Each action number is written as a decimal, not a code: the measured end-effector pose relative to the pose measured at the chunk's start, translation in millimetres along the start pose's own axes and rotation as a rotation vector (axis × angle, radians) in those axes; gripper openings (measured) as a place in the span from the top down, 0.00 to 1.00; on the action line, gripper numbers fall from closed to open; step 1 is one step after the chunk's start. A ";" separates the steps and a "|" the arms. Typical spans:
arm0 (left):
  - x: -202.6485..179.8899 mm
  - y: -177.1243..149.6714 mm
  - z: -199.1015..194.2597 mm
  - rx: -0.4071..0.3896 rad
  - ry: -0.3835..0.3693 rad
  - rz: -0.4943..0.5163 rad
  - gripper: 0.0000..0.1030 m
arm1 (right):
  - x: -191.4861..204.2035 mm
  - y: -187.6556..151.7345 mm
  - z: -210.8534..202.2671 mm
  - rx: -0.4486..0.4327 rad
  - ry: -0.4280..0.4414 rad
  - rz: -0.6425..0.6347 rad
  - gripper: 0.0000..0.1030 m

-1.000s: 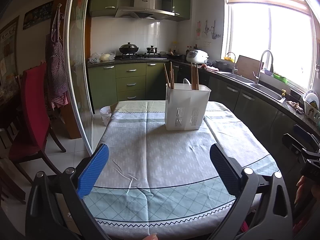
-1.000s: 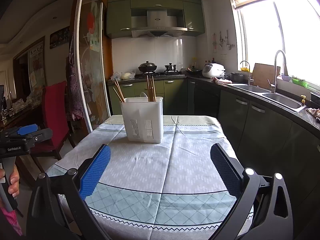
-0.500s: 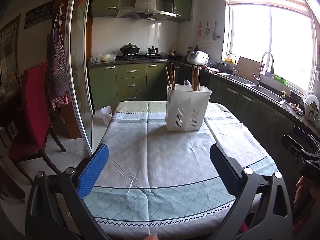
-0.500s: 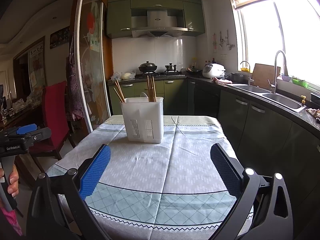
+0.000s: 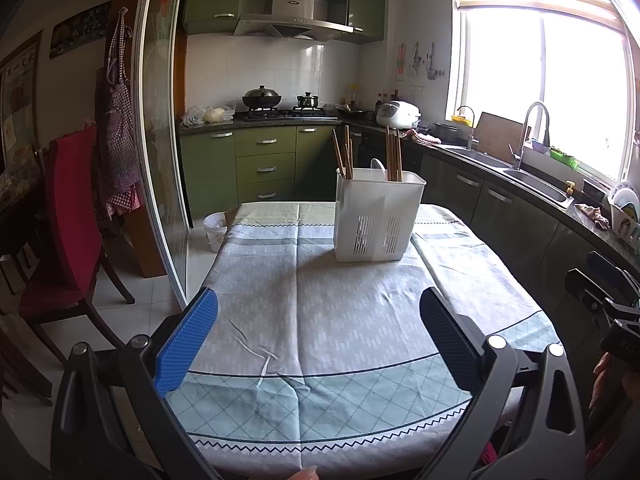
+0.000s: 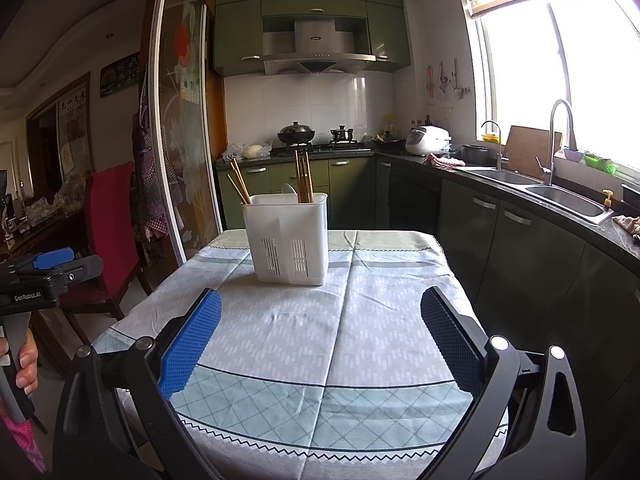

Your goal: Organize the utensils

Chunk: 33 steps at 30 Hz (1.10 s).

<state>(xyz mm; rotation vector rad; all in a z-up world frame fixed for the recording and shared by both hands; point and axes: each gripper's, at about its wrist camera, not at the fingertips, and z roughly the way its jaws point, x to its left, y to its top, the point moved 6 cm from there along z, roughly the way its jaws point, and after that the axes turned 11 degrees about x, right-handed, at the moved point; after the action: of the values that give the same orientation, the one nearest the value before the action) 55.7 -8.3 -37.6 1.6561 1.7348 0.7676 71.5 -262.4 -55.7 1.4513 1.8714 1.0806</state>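
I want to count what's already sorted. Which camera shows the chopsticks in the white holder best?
The right wrist view: the two chopstick bundles stand clearly apart in the utensil holder. The left wrist view shows them smaller, against dark cabinets.

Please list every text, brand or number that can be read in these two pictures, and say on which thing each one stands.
"GenRobot.AI": on the body of the left gripper, seen from the right wrist.
"DAS": partial letters on the right gripper, seen from the left wrist; the rest is cut off.
Range hood: a small badge, too small to read.
Wall poster: large characters, not clearly legible.
Wall clock panel: digits blurred.
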 end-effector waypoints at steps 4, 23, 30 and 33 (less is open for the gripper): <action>0.3 -0.6 -0.2 -0.001 0.000 -0.002 0.07 | -0.2 -0.1 0.0 0.000 -0.001 0.001 0.04; 2.9 -1.8 0.1 0.004 -0.010 -0.026 0.07 | -0.3 -0.7 0.7 0.003 0.000 -0.001 0.04; -0.9 -1.7 3.1 0.018 0.017 -0.006 0.07 | -1.2 -2.3 1.9 0.007 -0.002 -0.003 0.04; -1.3 -1.0 3.7 0.019 0.016 -0.007 0.07 | -2.0 -2.2 2.6 0.007 -0.004 -0.003 0.04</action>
<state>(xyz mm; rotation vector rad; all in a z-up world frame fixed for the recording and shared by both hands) 57.9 -9.6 -40.7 1.6599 1.7626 0.7651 72.9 -263.8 -59.1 1.4533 1.8762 1.0699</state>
